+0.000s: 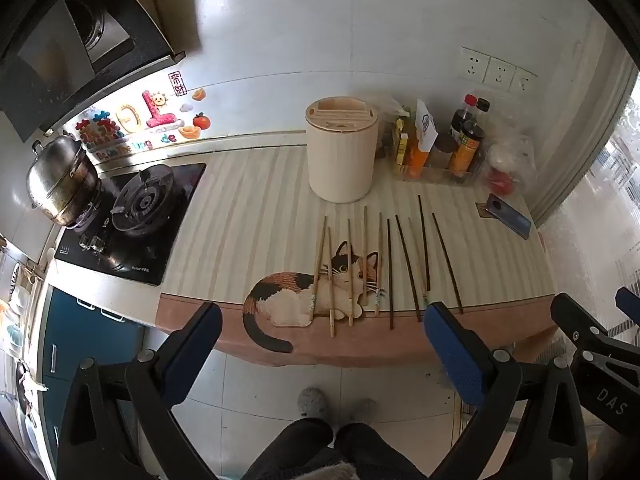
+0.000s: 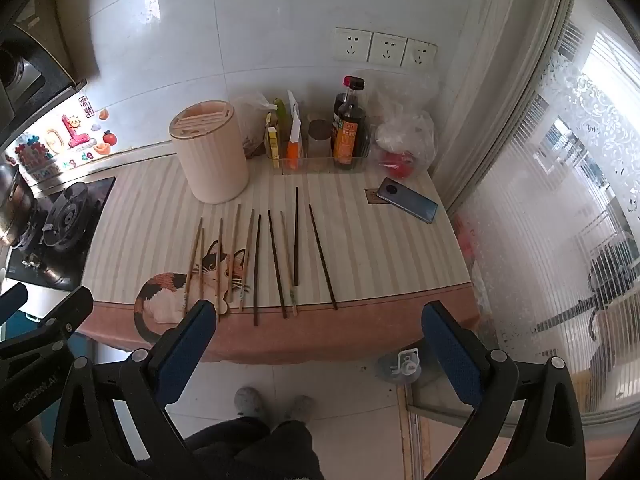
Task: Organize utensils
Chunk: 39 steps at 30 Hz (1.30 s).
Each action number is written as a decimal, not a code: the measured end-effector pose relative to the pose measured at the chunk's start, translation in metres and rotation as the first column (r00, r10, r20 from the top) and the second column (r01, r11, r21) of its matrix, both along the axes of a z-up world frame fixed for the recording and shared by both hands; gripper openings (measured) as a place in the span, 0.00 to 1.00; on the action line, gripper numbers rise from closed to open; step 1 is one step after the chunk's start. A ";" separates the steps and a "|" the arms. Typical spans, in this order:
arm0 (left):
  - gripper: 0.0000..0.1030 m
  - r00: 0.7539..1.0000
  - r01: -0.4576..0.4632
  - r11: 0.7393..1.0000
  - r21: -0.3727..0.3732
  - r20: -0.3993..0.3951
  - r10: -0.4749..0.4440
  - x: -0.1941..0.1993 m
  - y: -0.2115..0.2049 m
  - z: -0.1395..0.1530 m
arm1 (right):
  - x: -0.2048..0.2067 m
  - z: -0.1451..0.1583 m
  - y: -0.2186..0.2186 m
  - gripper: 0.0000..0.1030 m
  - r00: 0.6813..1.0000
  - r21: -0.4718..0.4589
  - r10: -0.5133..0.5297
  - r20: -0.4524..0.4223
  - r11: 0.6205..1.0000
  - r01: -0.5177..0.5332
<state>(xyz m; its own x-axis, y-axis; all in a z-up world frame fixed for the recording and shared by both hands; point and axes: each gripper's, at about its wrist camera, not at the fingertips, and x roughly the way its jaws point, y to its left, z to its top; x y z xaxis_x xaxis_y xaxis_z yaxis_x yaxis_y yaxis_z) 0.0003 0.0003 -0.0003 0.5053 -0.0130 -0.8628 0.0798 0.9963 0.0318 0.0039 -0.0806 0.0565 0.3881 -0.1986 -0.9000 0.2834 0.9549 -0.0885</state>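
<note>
Several chopsticks lie side by side on the striped counter mat with a cat picture: light bamboo ones (image 1: 350, 272) (image 2: 219, 260) on the left, dark ones (image 1: 408, 268) (image 2: 276, 262) on the right. A cream cylindrical utensil holder (image 1: 341, 148) (image 2: 210, 152) with slots in its lid stands upright behind them. My left gripper (image 1: 322, 320) is open and empty, held off the counter's front edge. My right gripper (image 2: 320, 320) is open and empty, also in front of the counter; it shows at the right of the left wrist view (image 1: 592, 320).
A gas stove (image 1: 136, 208) with a steel pot (image 1: 60, 180) is on the left. A tray of sauce bottles (image 2: 348, 128) and bags stands at the back right. A phone (image 2: 408, 199) lies at the right. Wall sockets (image 2: 384, 48) are above. Floor and my feet are below.
</note>
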 end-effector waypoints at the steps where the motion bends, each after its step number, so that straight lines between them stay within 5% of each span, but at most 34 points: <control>1: 1.00 1.000 0.000 1.000 0.000 -0.001 0.000 0.000 0.000 0.000 | 0.000 0.000 0.000 1.00 1.000 0.001 0.000 0.002 1.000 0.000; 39: 1.00 1.000 0.003 1.000 -0.004 0.015 -0.003 0.001 -0.004 0.013 | 0.003 0.011 0.006 1.00 1.000 -0.009 0.007 0.012 1.000 -0.007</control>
